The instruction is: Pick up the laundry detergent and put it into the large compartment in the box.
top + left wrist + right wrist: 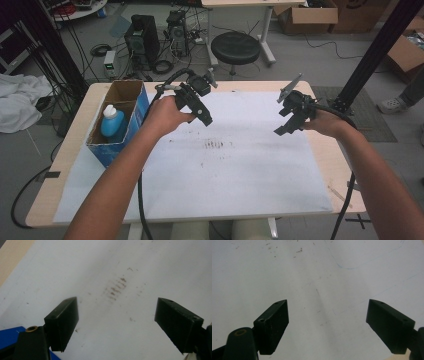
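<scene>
A white paper sheet (pixel 240 170) covers most of the wooden table (pixel 75 145), with brownish smudges (pixel 215 145) near its middle. My left gripper (pixel 202 114) is held above the sheet's back left part, open with nothing between its jaws. In the left gripper view the smudges (pixel 116 288) lie ahead of the wide-apart jaws. My right gripper (pixel 287 122) hovers over the sheet's back right part, also open and empty. Its own view looks down on bare paper (pixel 322 285) with faint pencil lines and specks.
An open cardboard box with blue sides (pixel 120 122) stands at the table's left and holds a blue bottle with a white cap (pixel 112 122). Beyond the table are a black stool (pixel 235 47), computer towers (pixel 142 40) and cables on the floor.
</scene>
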### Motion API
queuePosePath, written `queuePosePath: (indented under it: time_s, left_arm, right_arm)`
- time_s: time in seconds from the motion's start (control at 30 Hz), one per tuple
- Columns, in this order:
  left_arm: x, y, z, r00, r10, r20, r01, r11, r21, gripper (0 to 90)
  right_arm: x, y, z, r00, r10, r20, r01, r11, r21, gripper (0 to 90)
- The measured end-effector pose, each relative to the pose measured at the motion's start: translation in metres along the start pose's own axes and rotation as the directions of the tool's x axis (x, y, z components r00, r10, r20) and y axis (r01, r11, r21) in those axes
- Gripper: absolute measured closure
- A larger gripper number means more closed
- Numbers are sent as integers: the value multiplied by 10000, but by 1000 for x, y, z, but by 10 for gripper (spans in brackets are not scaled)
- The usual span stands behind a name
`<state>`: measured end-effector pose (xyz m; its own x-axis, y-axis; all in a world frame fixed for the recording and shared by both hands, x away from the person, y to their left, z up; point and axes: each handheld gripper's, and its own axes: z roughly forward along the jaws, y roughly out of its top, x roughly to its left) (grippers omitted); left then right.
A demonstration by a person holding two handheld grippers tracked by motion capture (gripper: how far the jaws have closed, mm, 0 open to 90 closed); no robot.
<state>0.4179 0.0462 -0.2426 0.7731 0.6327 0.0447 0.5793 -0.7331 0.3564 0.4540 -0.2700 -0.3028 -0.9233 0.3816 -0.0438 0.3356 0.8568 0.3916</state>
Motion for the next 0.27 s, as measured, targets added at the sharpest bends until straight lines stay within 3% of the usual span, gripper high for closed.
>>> queuePosePath:
  time_s: [0.27]
  left_arm:
    - [1, -1, 1, 10000, -3, -17, 3, 10000, 40, 202]
  right_arm:
    - [1, 0, 0, 10000, -49, 2, 49, 10000, 43, 182]
